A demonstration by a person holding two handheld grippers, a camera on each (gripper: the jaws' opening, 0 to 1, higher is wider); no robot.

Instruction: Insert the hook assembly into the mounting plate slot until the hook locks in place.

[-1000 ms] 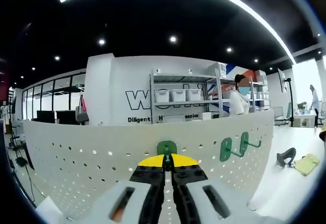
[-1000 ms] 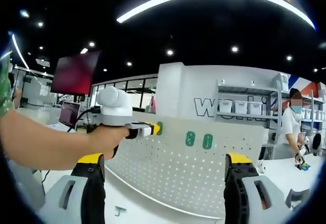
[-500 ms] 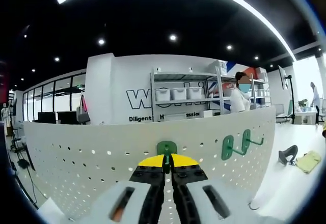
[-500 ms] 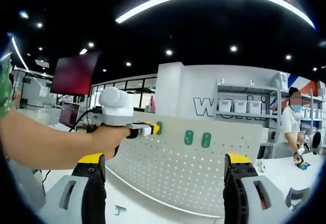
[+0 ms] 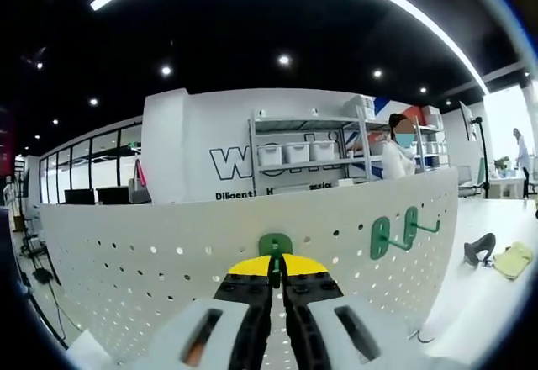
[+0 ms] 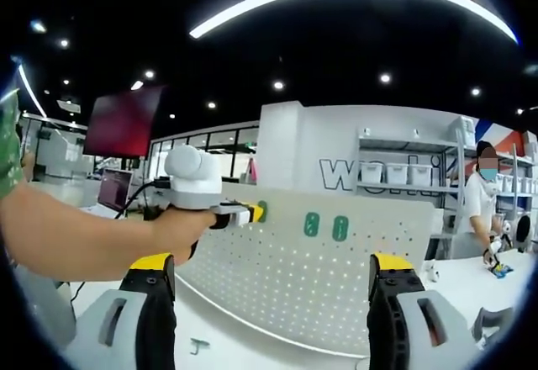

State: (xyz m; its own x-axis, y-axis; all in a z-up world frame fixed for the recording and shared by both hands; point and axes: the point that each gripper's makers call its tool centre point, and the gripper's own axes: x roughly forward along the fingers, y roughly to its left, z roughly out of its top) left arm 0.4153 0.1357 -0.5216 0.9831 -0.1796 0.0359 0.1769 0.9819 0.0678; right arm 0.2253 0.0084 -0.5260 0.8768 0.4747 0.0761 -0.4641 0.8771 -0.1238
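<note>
Left gripper (image 5: 276, 271): jaws clenched on the green hook (image 5: 275, 246); yellow tips meet right at the hook's base plate; hook sits against the white pegboard (image 5: 151, 261), near its top edge. Right gripper view shows the same from the side; left gripper (image 6: 246, 213) held by a hand (image 6: 176, 227), tip at the board's (image 6: 286, 277) upper left corner with the hook (image 6: 263, 211) at the tip.

Two more green hooks (image 5: 393, 234) already hang on the board to the right of the held one, side by side, arms pointing out from the board; in the right gripper view they show as two green plates (image 6: 326, 226).

Right gripper (image 6: 273, 282): jaws released, wide apart, nothing between them, well back from the board.

Board stands upright on a white desk (image 5: 479, 303); dark object (image 5: 479, 251) and a yellowish cloth (image 5: 513, 261) lie on the desk at far right; small green part (image 6: 197, 346) on the desk in front of the board.
</note>
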